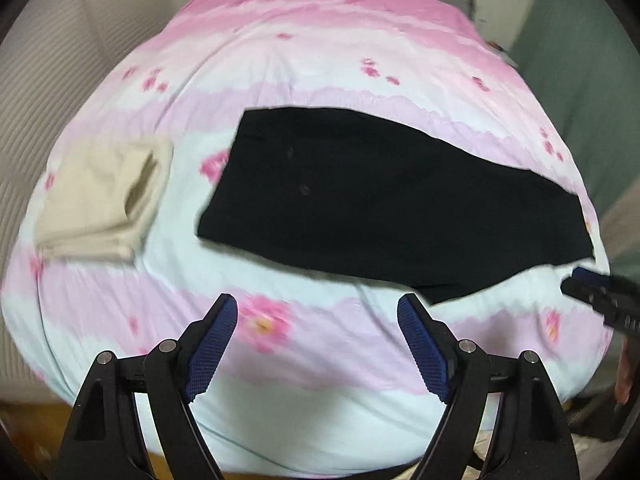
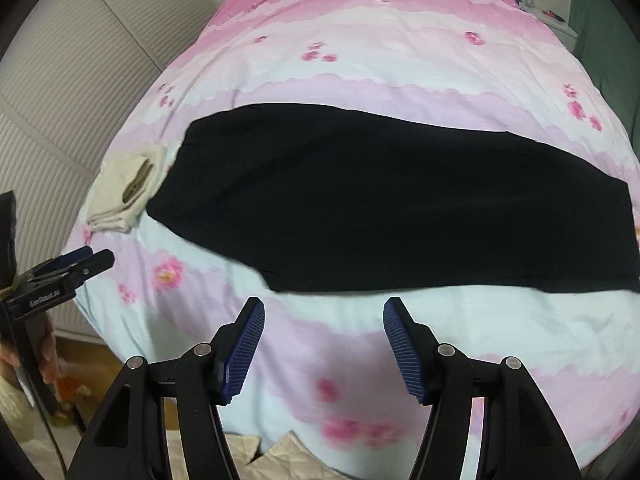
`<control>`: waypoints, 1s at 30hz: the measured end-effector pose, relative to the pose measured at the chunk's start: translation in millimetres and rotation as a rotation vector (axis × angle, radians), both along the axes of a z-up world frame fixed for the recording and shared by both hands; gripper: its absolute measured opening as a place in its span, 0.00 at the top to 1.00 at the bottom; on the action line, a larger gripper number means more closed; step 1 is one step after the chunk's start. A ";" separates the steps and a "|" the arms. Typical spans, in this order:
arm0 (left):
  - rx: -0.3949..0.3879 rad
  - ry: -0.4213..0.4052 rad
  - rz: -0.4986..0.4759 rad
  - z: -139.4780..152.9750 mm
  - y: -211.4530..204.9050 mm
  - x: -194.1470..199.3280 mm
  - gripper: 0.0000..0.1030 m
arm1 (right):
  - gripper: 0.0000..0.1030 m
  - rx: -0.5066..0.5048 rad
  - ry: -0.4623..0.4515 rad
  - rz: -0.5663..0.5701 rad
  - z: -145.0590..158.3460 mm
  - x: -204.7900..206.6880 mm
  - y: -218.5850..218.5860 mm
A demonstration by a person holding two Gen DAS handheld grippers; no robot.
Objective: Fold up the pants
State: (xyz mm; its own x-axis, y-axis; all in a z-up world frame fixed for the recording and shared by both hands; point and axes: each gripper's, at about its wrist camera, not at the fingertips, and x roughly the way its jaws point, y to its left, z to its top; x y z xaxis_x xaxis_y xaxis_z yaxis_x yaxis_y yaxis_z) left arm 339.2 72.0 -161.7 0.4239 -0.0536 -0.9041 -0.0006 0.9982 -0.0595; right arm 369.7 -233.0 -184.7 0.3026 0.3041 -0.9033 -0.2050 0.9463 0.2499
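Observation:
Black pants (image 1: 384, 204) (image 2: 400, 204) lie flat across the pink and pale blue floral bedspread (image 1: 320, 60) (image 2: 360, 40), folded lengthwise with the legs together. My left gripper (image 1: 318, 308) hangs open above the bedspread, just short of the pants' near edge, with nothing between its blue pads (image 1: 216, 344). My right gripper (image 2: 324, 310) is open too, empty, a little in front of the pants' near edge. The right gripper (image 1: 592, 284) also shows at the right rim of the left wrist view, and the left gripper (image 2: 86, 258) at the left of the right wrist view.
A folded beige garment (image 1: 100, 200) (image 2: 128, 192) rests on the bed to the left of the pants. A ribbed white wall or wardrobe (image 2: 60, 100) runs along the bed's left side. Beige quilted cloth (image 2: 260, 460) and wooden floor lie below the near edge. A nightstand (image 2: 556, 20) stands far right.

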 end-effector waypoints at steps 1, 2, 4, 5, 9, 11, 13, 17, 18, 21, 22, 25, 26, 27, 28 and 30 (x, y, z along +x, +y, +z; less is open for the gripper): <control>-0.008 -0.017 -0.044 1.6 12.3 2.5 0.20 | 0.39 -0.012 -0.002 -0.020 0.9 -2.3 13.9; -0.020 -0.026 -0.074 1.1 25.3 7.1 0.20 | 0.39 -0.016 -0.002 -0.040 1.8 -4.3 28.3; -0.042 -0.034 -0.120 -1.6 48.4 18.4 0.21 | 0.39 -0.006 -0.005 -0.071 2.3 -8.7 52.0; -0.049 -0.037 -0.133 -1.7 54.2 20.6 0.21 | 0.39 -0.002 -0.005 -0.084 2.2 -10.1 66.4; -0.102 -0.063 -0.195 -4.2 94.1 47.7 0.21 | 0.39 -0.001 -0.002 -0.106 2.8 -13.2 115.2; -0.136 -0.068 -0.212 -8.3 109.9 65.1 0.21 | 0.39 0.001 0.009 -0.096 2.1 -9.7 139.1; -0.167 -0.066 -0.220 -14.3 124.6 83.9 0.22 | 0.39 -0.014 0.005 -0.087 2.4 -5.0 159.5; -0.228 -0.045 -0.227 -33.0 146.8 125.5 0.30 | 0.39 -0.049 0.006 -0.075 1.9 14.2 189.2; -0.263 -0.037 -0.229 -38.8 151.6 137.6 0.31 | 0.39 -0.053 0.013 -0.070 1.4 20.7 195.8; -0.356 -0.006 -0.229 -56.4 162.2 170.1 0.41 | 0.39 -0.067 0.021 -0.064 -0.3 40.4 210.2; -0.382 0.008 -0.231 -63.9 164.7 182.9 0.45 | 0.39 -0.072 0.029 -0.065 -2.0 48.9 215.4; -0.401 0.038 -0.225 -81.7 165.9 210.4 0.49 | 0.39 -0.071 0.050 -0.068 -6.7 65.3 222.8; -0.408 0.050 -0.224 -88.6 164.5 219.5 0.49 | 0.39 -0.074 0.056 -0.067 -8.3 69.0 224.1; -0.406 0.067 -0.227 -96.6 162.2 228.6 0.49 | 0.39 -0.078 0.060 -0.065 -11.2 74.4 227.8; -0.398 0.083 -0.237 -104.9 159.1 237.0 0.50 | 0.39 -0.083 0.064 -0.064 -14.7 79.9 231.0; -0.375 0.107 -0.248 -118.5 154.6 249.2 0.52 | 0.39 -0.089 0.075 -0.069 -21.9 89.1 236.0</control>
